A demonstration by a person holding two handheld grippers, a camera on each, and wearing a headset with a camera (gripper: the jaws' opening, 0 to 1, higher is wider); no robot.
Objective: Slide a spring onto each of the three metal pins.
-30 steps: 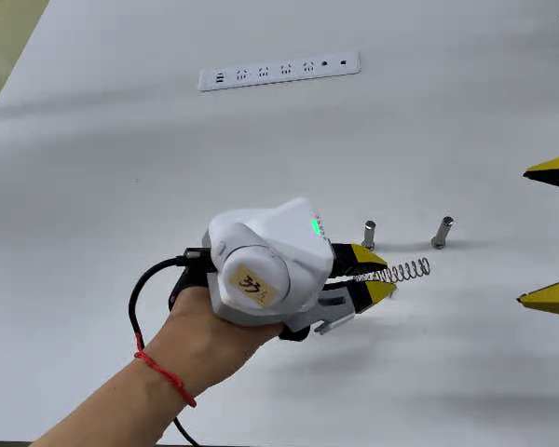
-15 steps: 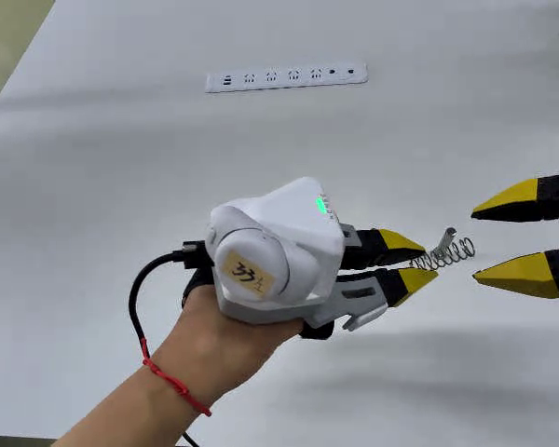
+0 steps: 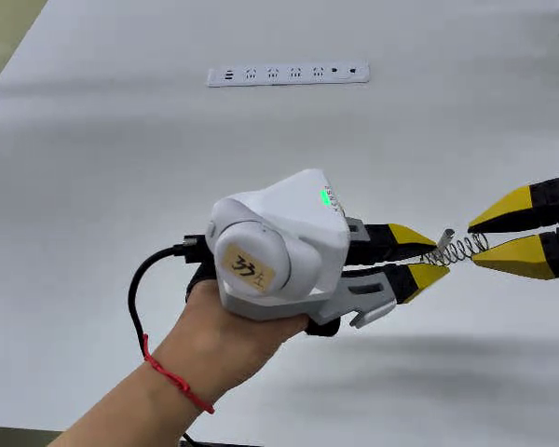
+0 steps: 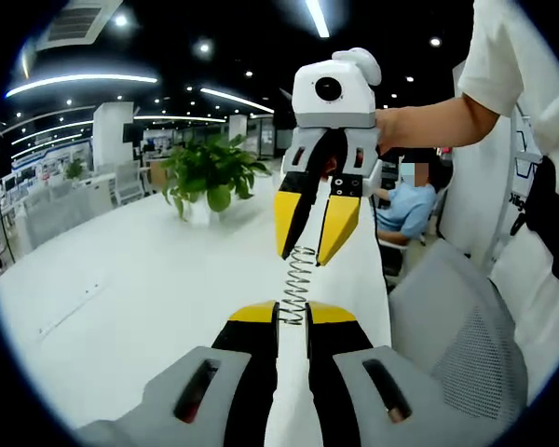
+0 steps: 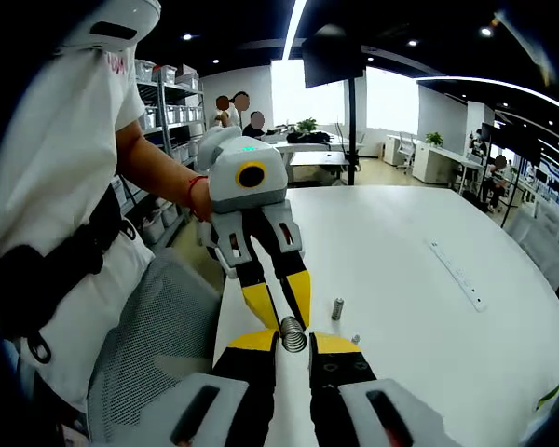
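Note:
A metal spring hangs in the air over the white table, stretched between both grippers. My left gripper is shut on its near end; in the left gripper view the spring runs from my yellow tips up to the right gripper. My right gripper comes in from the right, its jaws narrowed onto the far end. Seen end-on, the spring sits between the right gripper's tips. One upright metal pin and a second pin stand on the table just beyond. A pin top peeks from behind the spring.
A white power strip lies at the far side of the table, also seen as a power strip on the right. A grey mesh chair and the person's body stand at the table's near edge.
My left gripper carried the spring up and right, off the table. The right gripper moved in and narrowed its wide jaws onto the spring's free end.

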